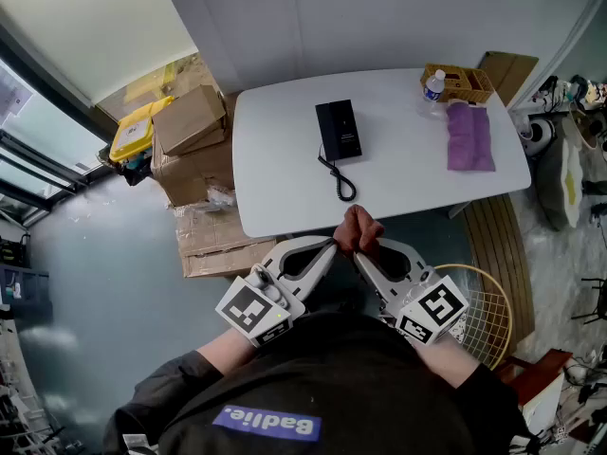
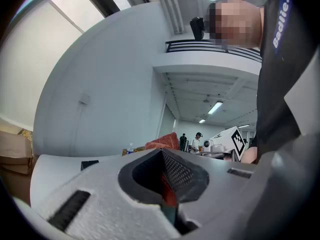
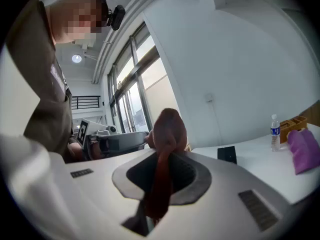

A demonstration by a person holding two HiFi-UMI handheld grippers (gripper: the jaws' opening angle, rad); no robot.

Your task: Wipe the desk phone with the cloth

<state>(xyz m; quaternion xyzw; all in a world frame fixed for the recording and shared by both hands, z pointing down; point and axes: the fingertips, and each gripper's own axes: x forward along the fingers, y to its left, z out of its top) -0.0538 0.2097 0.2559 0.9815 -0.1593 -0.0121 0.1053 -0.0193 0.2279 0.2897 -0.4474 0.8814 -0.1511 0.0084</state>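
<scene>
Left gripper, right gripper: fingers clamp one cloth; head view alone shows cord.

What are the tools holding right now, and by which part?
Left tool and right tool both pinch one reddish cloth, each by a gathered fold; the rest bunches past the tips.

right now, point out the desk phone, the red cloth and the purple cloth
desk phone [image 1: 339, 131], head view, middle of its black body
red cloth [image 1: 358, 232], head view, middle of the bunched fabric
purple cloth [image 1: 469, 136], head view, centre of the flat fabric
</scene>
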